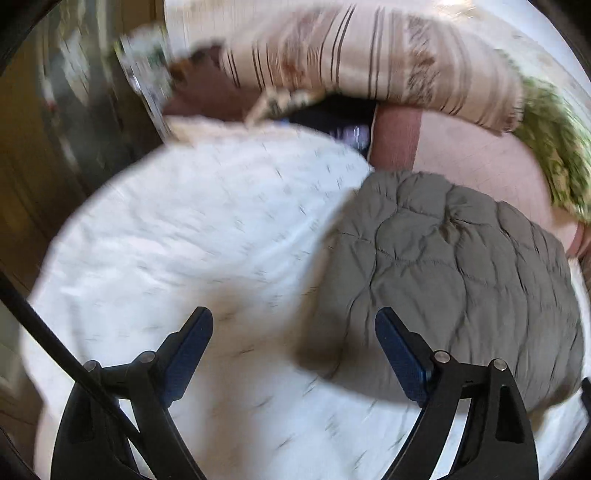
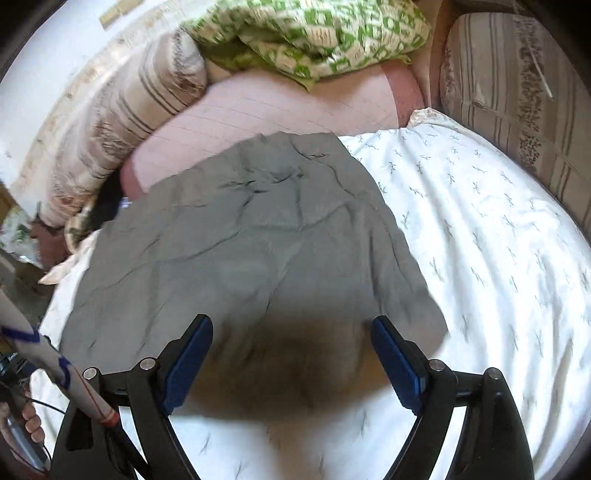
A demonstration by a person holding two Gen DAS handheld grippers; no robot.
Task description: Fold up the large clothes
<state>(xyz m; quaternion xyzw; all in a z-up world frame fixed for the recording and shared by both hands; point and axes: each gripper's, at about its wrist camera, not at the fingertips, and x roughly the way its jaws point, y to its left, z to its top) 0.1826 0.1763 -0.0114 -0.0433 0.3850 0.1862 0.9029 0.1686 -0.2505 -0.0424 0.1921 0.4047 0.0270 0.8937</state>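
A grey quilted garment (image 1: 454, 266) lies folded on a white bed sheet (image 1: 177, 229). In the right wrist view it (image 2: 251, 229) spreads across the middle of the sheet (image 2: 498, 221). My left gripper (image 1: 293, 325) is open and empty, above the sheet at the garment's left edge. My right gripper (image 2: 291, 332) is open and empty, above the garment's near edge. The left wrist view is blurred by motion.
Striped pillows (image 1: 369, 51) (image 2: 517, 92) lie along the far side and the right. A green patterned blanket (image 2: 314, 33) sits on a pink cover (image 2: 277, 107). The bed's left edge drops to a wooden floor (image 1: 22, 166).
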